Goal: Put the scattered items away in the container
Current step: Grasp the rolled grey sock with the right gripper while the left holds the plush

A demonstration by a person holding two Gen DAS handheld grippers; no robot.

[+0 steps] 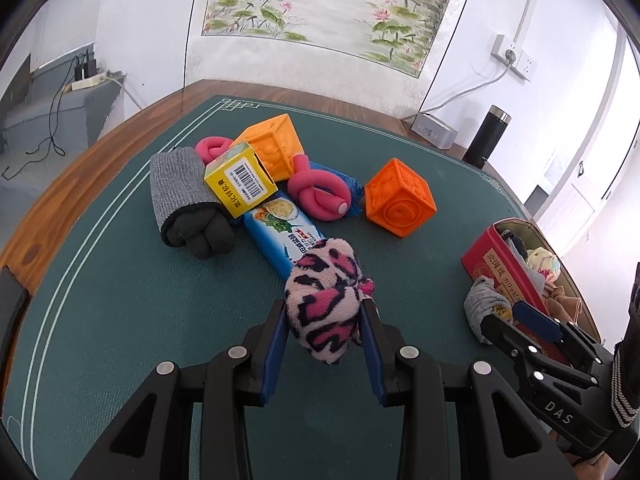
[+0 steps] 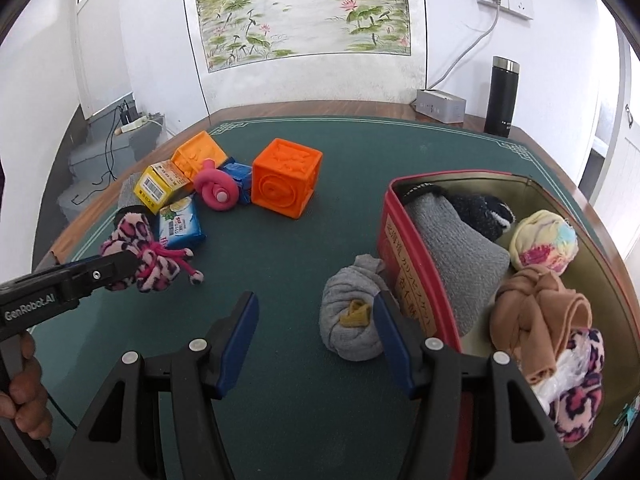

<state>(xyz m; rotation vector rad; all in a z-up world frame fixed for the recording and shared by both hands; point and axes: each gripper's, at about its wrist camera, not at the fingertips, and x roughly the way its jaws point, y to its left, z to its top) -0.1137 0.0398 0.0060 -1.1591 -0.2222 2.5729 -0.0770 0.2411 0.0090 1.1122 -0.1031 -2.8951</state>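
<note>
**Leopard sock bundle held in left gripper, grey bundle beside the tin**

Pink-and-black leopard sock bundle (image 1: 326, 304) sits clamped between the blue pads of the left gripper (image 1: 325, 312), which presses on it from both sides. Just beyond that gripper's fingertips lies a blue noodle packet (image 1: 280, 228), and further ahead the rest of the heap: a grey-and-black rolled sock (image 1: 188, 204) to its front left, a yellow box (image 1: 240, 178) resting on the packet, a knotted pink foam tube (image 1: 320, 194), and two orange embossed cubes (image 1: 400, 202), one behind the heap and one standing apart to the front right.

To the right of the left gripper stands the red tin (image 2: 390, 236), open-topped, already holding several sock bundles, grey, dark, pale yellow, tan and leopard. A grey sock bundle (image 2: 352, 316) lies on the green mat (image 2: 300, 360), touching the tin's near wall. The right gripper (image 2: 316, 320) hangs with its jaws apart and nothing between the pads; its right finger (image 2: 394, 344) is just beside this grey bundle, whether touching it I cannot tell. A hand (image 2: 24, 384) grips the left tool's handle at the far left.
</note>
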